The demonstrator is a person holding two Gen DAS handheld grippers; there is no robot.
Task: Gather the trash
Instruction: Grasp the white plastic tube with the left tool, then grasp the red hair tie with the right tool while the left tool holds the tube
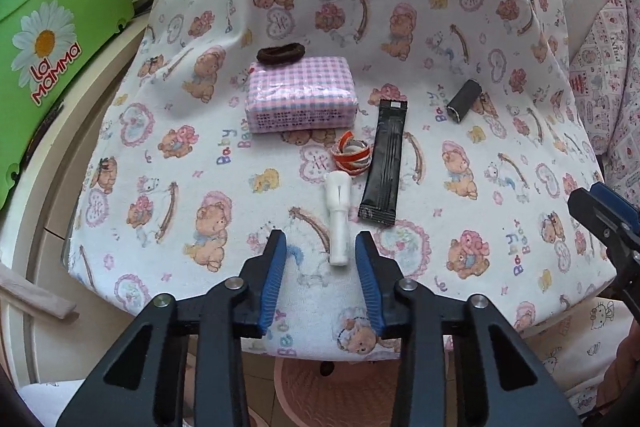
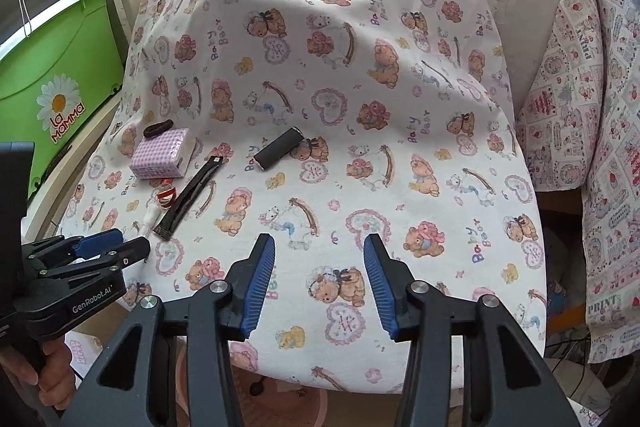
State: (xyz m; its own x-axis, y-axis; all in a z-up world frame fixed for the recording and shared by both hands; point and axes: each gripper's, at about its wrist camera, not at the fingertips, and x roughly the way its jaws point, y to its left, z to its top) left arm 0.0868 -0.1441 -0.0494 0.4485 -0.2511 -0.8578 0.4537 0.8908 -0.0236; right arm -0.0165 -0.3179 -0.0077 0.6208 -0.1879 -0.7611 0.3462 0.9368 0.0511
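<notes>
On the teddy-bear cloth lie a white plastic tube (image 1: 338, 217), a crumpled red-and-white wrapper (image 1: 351, 155), a long black sachet (image 1: 385, 163), a small black cylinder (image 1: 463, 101), a pink checked tissue pack (image 1: 301, 94) and a dark hair tie (image 1: 281, 53). My left gripper (image 1: 321, 239) is open, its blue pads on either side of the tube's near end, not touching it. My right gripper (image 2: 319, 243) is open and empty over bare cloth, right of the items. From the right wrist view the tube (image 2: 152, 214), sachet (image 2: 189, 194), cylinder (image 2: 279, 148) and left gripper (image 2: 116, 243) show at left.
A green "La Mamma" bin (image 1: 52, 39) stands at the left beside the covered seat. A pink basket (image 1: 320, 387) sits on the floor below the front edge. A patterned cushion (image 2: 592, 131) is at the right. The cloth rises as a backrest behind the items.
</notes>
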